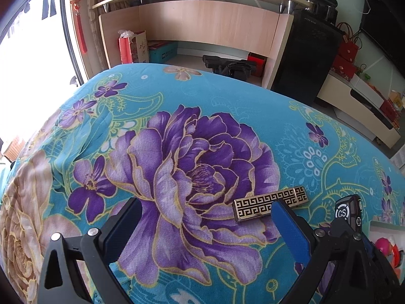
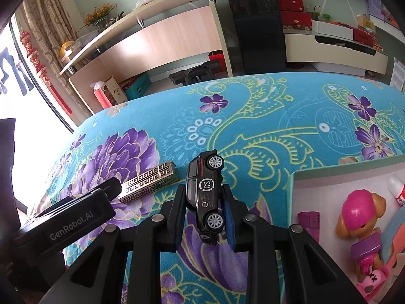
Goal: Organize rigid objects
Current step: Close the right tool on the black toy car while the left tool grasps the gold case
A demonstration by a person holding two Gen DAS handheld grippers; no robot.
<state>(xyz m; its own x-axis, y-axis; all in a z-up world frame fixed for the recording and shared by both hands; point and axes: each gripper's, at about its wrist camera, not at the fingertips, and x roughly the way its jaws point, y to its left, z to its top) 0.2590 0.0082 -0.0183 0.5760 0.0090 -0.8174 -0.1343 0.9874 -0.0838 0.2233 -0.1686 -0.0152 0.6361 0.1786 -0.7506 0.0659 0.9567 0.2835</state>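
Right wrist: jaws clamp toy car [image 2: 206, 195].

Left wrist cam looked forward, low and close over the turquoise floral-print cloth [image 1: 177, 106], toward the light wooden desk w/ curved shelf [image 1: 202, 22]. Right wrist cam sat to its right, facing the same way. Both views shared the gold-and-black patterned rectangular bar [image 1: 270, 202] [image 2: 149, 185], cloth and desk.

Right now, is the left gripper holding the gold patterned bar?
No, the left gripper is open and empty, and the gold patterned bar lies on the floral cloth.
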